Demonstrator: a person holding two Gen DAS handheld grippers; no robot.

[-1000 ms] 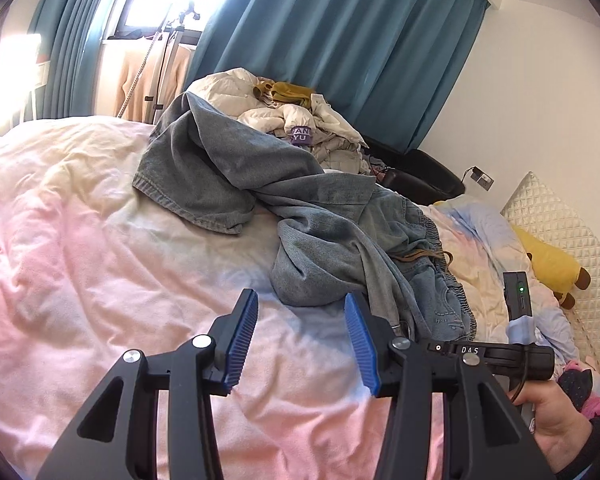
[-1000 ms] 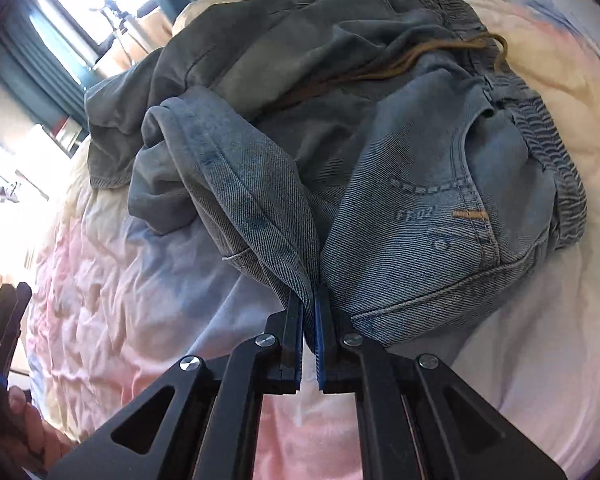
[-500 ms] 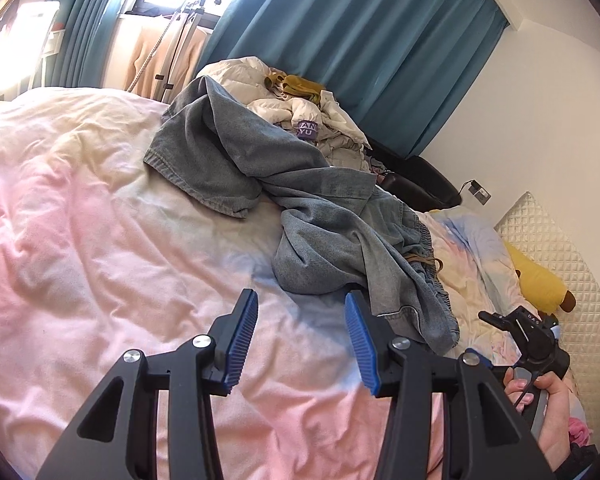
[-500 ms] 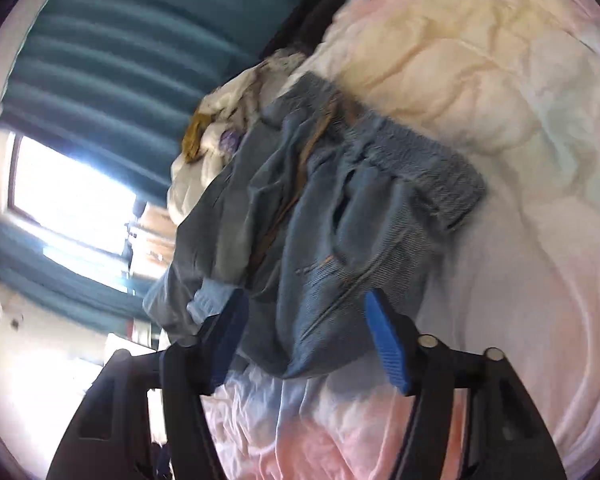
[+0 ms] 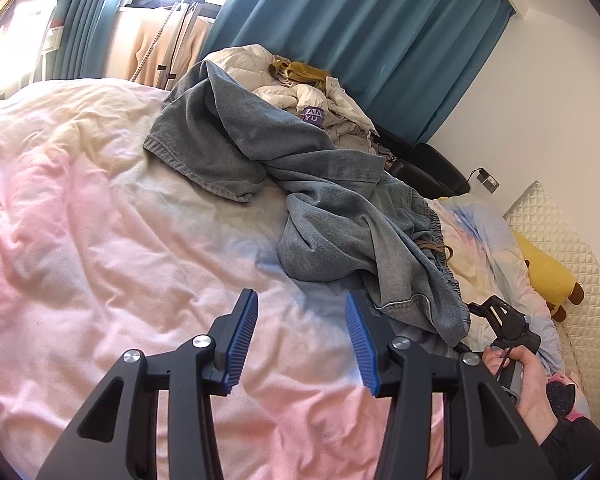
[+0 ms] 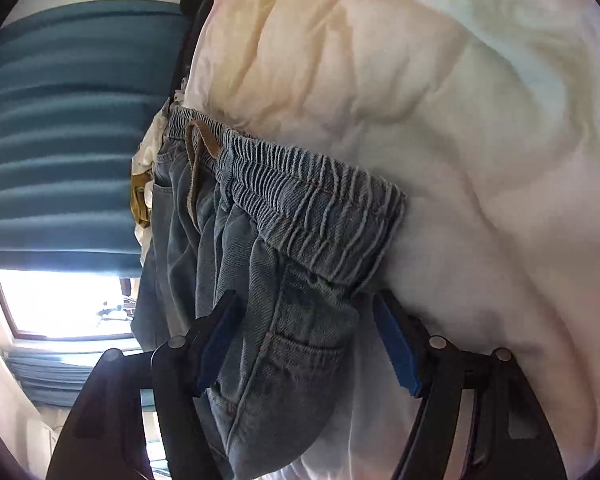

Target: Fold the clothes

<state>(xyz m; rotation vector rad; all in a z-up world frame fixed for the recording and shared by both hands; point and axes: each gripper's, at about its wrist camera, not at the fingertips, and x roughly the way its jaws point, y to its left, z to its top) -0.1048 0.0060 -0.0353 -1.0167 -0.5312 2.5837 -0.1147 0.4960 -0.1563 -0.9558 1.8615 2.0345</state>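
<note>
Blue-grey jeans [image 5: 332, 208] lie crumpled across the pink and cream bedcover [image 5: 80, 240], legs reaching toward the back left. My left gripper [image 5: 300, 340] is open and empty, hovering above the bedcover just short of the jeans' near edge. My right gripper [image 6: 306, 344] is open, rolled on its side, with the jeans' elastic waistband [image 6: 312, 196] and back pocket [image 6: 300, 360] lying between its jaws. The right gripper also shows in the left wrist view [image 5: 500, 320], held in a hand at the jeans' right edge.
A heap of white and mustard clothes [image 5: 308, 92] sits behind the jeans. Teal curtains [image 5: 360, 32] and a window are at the back. A yellow plush toy [image 5: 548, 272] and a quilted headboard [image 5: 572, 264] are on the right.
My right gripper let go of the jeans' fold, opened, rolled sideways and moved to the waistband. The left gripper rose and drew back slightly, still open.
</note>
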